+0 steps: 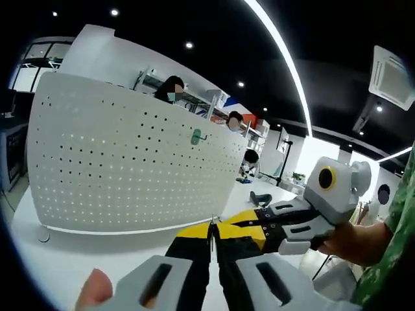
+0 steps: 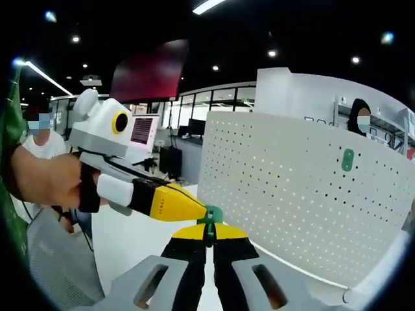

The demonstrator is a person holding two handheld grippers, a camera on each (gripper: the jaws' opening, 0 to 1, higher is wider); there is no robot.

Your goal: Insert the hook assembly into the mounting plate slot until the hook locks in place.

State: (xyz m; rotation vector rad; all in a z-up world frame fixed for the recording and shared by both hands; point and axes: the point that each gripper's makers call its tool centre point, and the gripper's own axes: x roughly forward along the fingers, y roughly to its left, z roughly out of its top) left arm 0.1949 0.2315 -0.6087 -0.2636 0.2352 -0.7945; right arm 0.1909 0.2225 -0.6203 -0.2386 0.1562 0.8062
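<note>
A dark ceiling (image 1: 214, 32) is crossed by a long light strip (image 1: 282, 55) and dotted with spotlights (image 1: 114, 11). Glazed partitions (image 2: 194, 110) and a monitor (image 2: 141, 129) are seen beyond the white surface (image 2: 130, 243).

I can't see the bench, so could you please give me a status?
Both grippers, left and right, shut on green hook. Pegboard ahead, one hook mounted. Path clear.

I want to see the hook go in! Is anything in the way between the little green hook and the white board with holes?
Nothing visible: open air separates the small green plastic hook, at both grippers' yellow tips, from the white perforated pegboard.
</note>
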